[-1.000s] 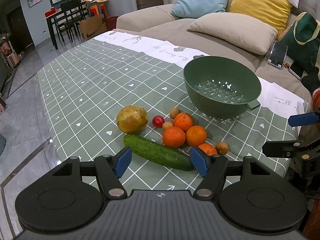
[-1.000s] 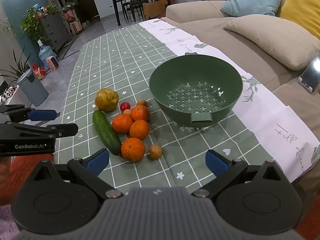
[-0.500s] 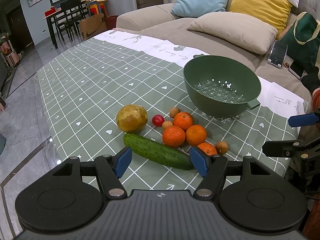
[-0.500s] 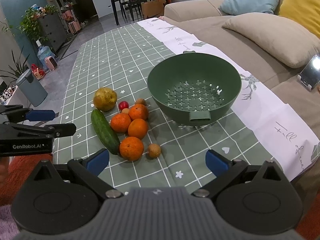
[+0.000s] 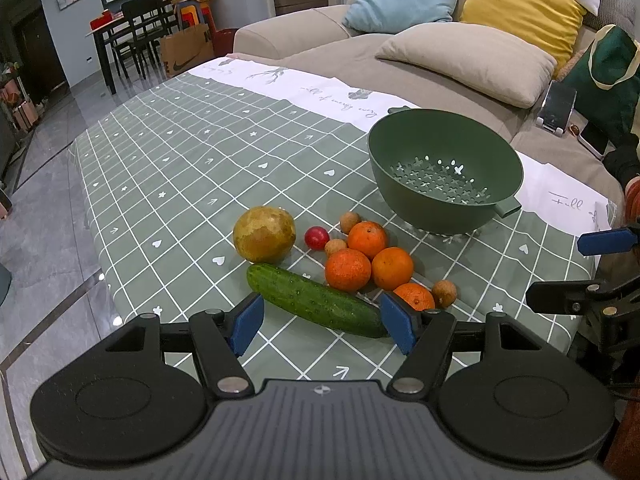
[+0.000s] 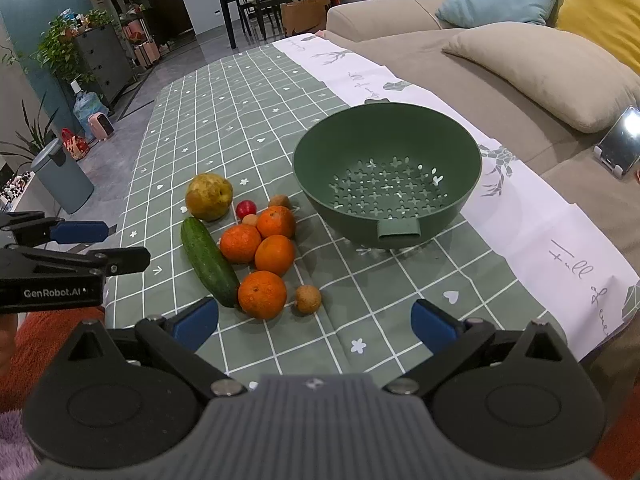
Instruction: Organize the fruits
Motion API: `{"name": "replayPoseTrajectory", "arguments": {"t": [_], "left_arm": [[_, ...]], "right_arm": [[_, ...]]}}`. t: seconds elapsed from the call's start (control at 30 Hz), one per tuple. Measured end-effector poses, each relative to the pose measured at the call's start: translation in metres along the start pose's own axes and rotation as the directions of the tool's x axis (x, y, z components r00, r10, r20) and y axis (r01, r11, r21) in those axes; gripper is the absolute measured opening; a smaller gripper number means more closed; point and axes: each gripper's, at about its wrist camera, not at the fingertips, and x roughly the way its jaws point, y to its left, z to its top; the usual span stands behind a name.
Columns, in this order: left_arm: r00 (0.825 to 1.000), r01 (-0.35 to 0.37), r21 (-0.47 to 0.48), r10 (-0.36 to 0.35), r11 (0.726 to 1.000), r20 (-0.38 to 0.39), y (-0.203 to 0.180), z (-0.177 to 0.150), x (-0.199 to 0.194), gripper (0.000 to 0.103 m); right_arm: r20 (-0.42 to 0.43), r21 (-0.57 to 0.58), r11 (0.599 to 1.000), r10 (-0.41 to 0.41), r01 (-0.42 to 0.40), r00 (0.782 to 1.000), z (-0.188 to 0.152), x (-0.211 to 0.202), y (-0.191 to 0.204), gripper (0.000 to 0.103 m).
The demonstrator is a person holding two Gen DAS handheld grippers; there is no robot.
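Note:
An empty green colander [image 5: 445, 148] [image 6: 387, 144] stands on the green checked tablecloth [image 5: 192, 168]. In front of it lie a cucumber [image 5: 316, 300] [image 6: 209, 256], a yellow-brown pear [image 5: 264, 234] [image 6: 209, 196], several oranges [image 5: 347, 270] [image 6: 262, 294], a small red fruit [image 5: 317, 237] [image 6: 245, 209] and several small brown fruits [image 5: 444, 293] [image 6: 308, 299]. My left gripper [image 5: 322, 322] is open and empty, just short of the cucumber. My right gripper [image 6: 314, 326] is open and empty, near the front orange and brown fruit.
A beige sofa with cushions [image 5: 468, 60] runs along the table's far side. A phone on a stand [image 6: 622, 142] sits on the sofa. A dining table with chairs [image 5: 136, 32] stands far back. The table's left edge drops to the tiled floor [image 5: 40, 216].
The right gripper has drifted slightly forward and right, so the fruits sit a little further left in its view. The left gripper has barely moved.

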Motion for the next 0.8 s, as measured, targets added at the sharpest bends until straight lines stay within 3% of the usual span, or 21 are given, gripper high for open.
{"name": "replayPoseTrajectory", "arguments": {"t": [0.4, 0.5, 0.6, 0.8], "left_arm": [[1.000, 0.024, 0.021, -0.024, 0.999, -0.014, 0.003, 0.006, 0.002, 0.077], [1.000, 0.024, 0.014, -0.024, 1.000, -0.020, 0.013, 0.015, 0.005, 0.077], [1.000, 0.024, 0.024, -0.024, 0.999, -0.017, 0.024, 0.024, 0.010, 0.076], [0.999, 0.027, 0.029, -0.026, 0.999, -0.025, 0.048, 0.037, 0.035, 0.078]], "right_arm": [[-0.007, 0.008, 1.000, -0.006, 0.006, 1.000, 0.001, 0.005, -0.001, 0.098], [0.026, 0.018, 0.999, -0.028, 0.028, 0.999, 0.004, 0.011, 0.001, 0.098], [0.010, 0.022, 0.999, 0.025, -0.025, 1.000, 0.014, 0.021, 0.003, 0.098], [-0.047, 0.036, 0.998, 0.059, -0.058, 0.997, 0.037, 0.051, 0.015, 0.075]]}}
